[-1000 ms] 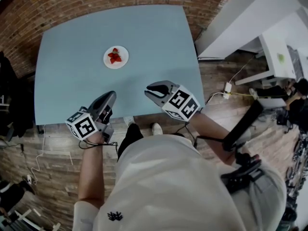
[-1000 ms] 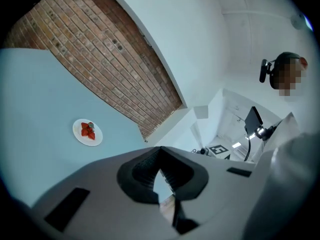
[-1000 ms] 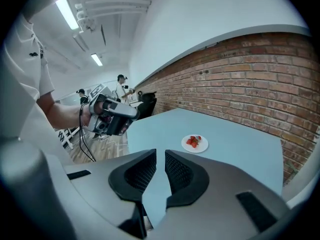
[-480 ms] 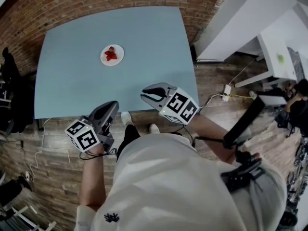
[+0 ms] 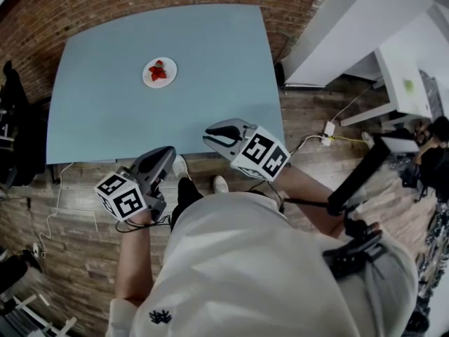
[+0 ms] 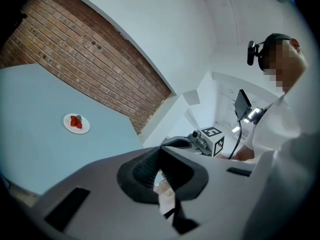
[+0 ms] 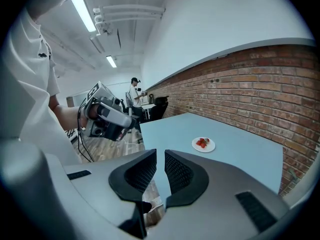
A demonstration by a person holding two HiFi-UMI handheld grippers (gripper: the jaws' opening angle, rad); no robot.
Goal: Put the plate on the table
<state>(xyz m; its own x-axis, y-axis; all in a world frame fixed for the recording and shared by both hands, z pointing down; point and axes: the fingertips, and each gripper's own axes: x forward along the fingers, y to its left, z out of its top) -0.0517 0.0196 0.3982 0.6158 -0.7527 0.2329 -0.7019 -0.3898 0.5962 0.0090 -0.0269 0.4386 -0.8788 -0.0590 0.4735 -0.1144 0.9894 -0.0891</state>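
A small white plate (image 5: 159, 71) with red strawberries rests on the light blue table (image 5: 210, 62), towards its far left; it also shows as the plate (image 6: 76, 123) and the plate (image 7: 203, 144) in the two gripper views. My left gripper (image 5: 167, 154) hangs just off the table's near edge, over the floor, with its jaws (image 6: 159, 156) shut and empty. To its right, my right gripper (image 5: 210, 133) hovers at the near edge, its pads (image 7: 160, 166) a narrow gap apart with nothing between them. Both grippers are far from the plate.
A brick wall (image 5: 140, 5) runs behind the table. White furniture (image 5: 393, 62) stands at the right, with cables and a socket (image 5: 328, 128) on the wooden floor. The person's shoes (image 5: 219, 184) are by the table's near edge. Another person (image 7: 134, 91) stands far off.
Both grippers have drawn back from over the table towards the near edge, and the left one now hangs past it. The plate has not moved on the table.
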